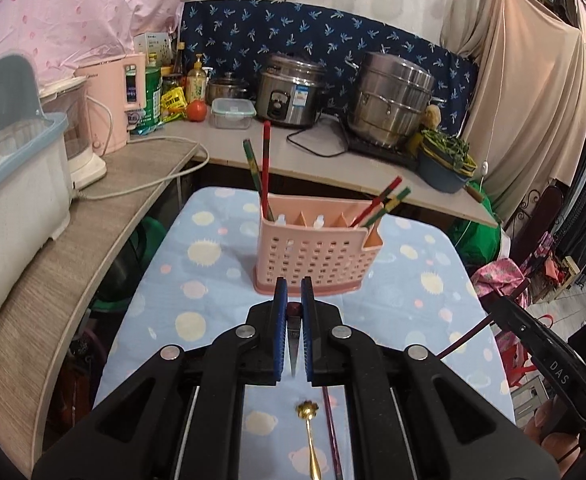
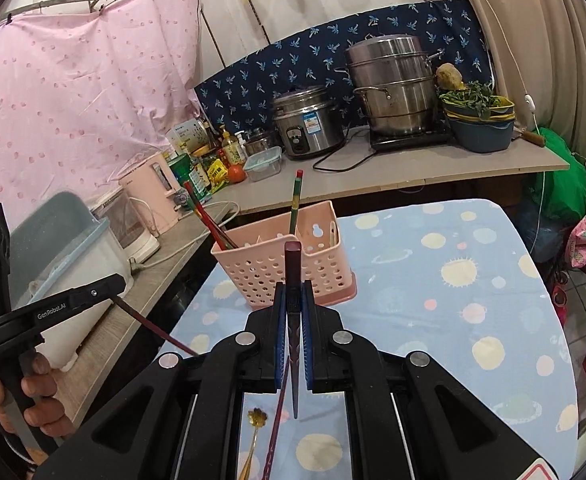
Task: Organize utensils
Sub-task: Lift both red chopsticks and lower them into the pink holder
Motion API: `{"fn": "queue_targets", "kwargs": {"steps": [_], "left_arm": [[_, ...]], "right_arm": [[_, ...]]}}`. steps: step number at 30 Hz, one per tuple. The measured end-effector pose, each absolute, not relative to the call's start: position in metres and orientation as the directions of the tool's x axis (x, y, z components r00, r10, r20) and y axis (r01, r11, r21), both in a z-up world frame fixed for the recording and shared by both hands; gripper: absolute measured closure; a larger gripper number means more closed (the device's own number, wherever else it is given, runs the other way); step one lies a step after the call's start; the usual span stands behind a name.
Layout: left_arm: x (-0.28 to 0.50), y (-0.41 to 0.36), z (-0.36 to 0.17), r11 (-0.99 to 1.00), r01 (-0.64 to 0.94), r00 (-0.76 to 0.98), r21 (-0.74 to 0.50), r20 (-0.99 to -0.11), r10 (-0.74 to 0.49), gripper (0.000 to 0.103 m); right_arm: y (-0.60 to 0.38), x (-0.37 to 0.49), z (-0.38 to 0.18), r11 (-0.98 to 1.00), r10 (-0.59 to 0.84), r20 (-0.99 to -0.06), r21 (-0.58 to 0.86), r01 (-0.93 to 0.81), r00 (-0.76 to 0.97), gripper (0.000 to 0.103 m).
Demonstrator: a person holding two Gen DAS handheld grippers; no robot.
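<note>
A pink slotted utensil caddy [image 1: 313, 256] [image 2: 285, 268] stands on the patterned cloth, with red-and-green chopsticks [image 1: 264, 168] [image 2: 296, 200] leaning in its end slots. My left gripper [image 1: 294, 286] [image 2: 113, 286] is shut on a dark maroon chopstick [image 1: 294, 312] [image 2: 155, 330], in front of the caddy and above the cloth. My right gripper [image 2: 293, 290] [image 1: 509, 308] is shut on another maroon chopstick [image 2: 293, 264] [image 1: 473, 332], also short of the caddy. A gold flower-headed spoon [image 1: 309, 432] [image 2: 256, 418] and one more maroon chopstick [image 1: 331, 432] [image 2: 277, 420] lie on the cloth below both grippers.
A curved wooden counter [image 1: 73, 248] runs along the left with a white bin [image 1: 13, 200] and a pink kettle [image 1: 113, 100]. Behind the caddy a shelf holds a rice cooker [image 1: 289, 92], a steel steamer pot [image 1: 393, 100], bottles and a blue basin [image 1: 445, 168].
</note>
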State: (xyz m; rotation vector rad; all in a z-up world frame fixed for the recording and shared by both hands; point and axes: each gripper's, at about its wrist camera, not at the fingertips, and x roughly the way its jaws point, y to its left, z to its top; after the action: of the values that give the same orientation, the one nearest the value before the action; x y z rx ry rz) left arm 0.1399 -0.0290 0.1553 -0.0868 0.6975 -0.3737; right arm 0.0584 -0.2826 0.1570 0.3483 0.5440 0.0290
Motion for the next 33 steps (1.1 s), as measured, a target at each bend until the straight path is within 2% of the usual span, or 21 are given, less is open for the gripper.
{"fn": "queue_targets", "kwargs": {"steps": [5,14,21,24,33], "left_arm": [[0.156,-0.032,0.186,0.924,0.321,0.738,-0.209,-0.557,-0.382,0.096],[0.187,-0.041,0.264,0.923,0.334,0.837,-0.191,-0.391,-0.384,0.096],[0.221,-0.051,0.289,0.927,0.327,0.879,-0.183,-0.301,-0.369,0.096],[0.238,-0.057,0.284,0.938,0.307,0.887,-0.163,-0.307,-0.344,0.096],[0.278,-0.062,0.237,0.941,0.277,0.852,-0.192,-0.404,-0.333,0.096]], "right_arm": [[-0.29,0.082,0.184,0.927,0.138,-0.438,0.372,0.039,0.888,0.096],[-0.298,0.134,0.235,0.914,0.134,-0.318,0.405,0.006,0.939,0.096],[-0.302,0.178,0.25,0.917,0.102,-0.29,0.398,0.023,0.952,0.096],[-0.302,0.197,0.242,0.921,0.103,-0.32,0.389,0.032,0.942,0.096],[-0.295,0.231,0.203,0.936,0.102,-0.422,0.347,0.056,0.901,0.096]]}}
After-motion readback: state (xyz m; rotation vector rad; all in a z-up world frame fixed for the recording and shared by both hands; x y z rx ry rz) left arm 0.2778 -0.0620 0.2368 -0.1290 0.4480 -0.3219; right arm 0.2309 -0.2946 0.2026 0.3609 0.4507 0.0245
